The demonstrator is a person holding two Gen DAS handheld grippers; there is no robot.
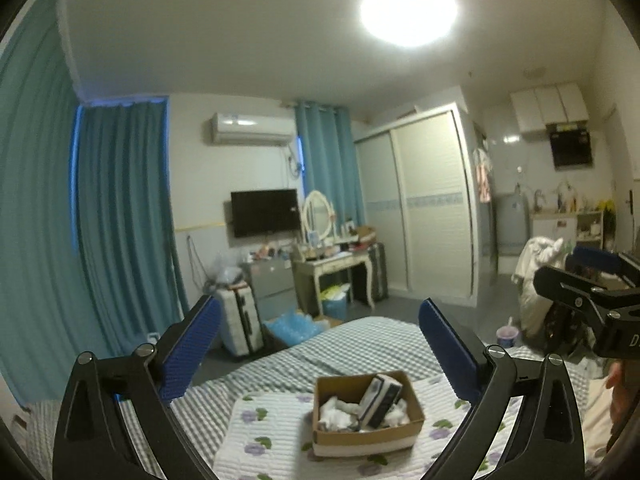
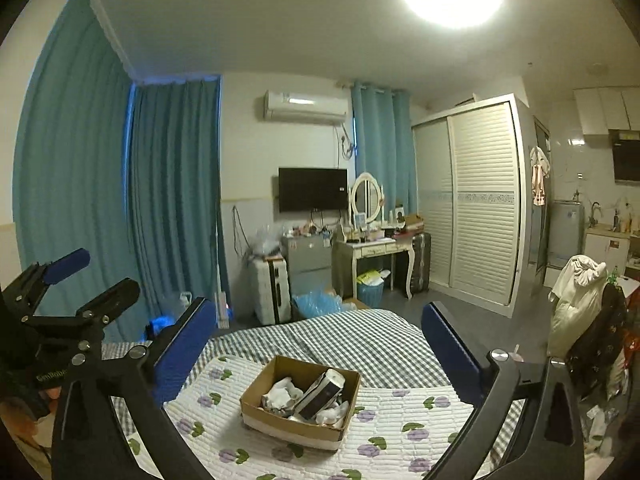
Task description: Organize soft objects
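A bed with a grey-and-white checked cover fills the foreground of both wrist views, and on it lies a white quilted mat printed with purple flowers. Near the middle of that mat sits a shallow brown cardboard box, open at the top. Inside it are crumpled white soft cloths and, leaning tilted against them, a black-and-white folded soft item; whether any of these are socks or towels is too small to tell.

The left gripper and the right gripper both hang above the bed, well apart from the box, with their blue-padded jaws spread wide and nothing between them.

Judging from this, the sorting has hardly started, or the hands are pausing. The risks lie in the softness underfoot and in the load: the mattress gives, so a push on the box rim could tip or slide the light cardboard; a pinch on loose cloth may catch only one fold and drag neighbouring pieces out; and two grippers entering one small box together could collide.
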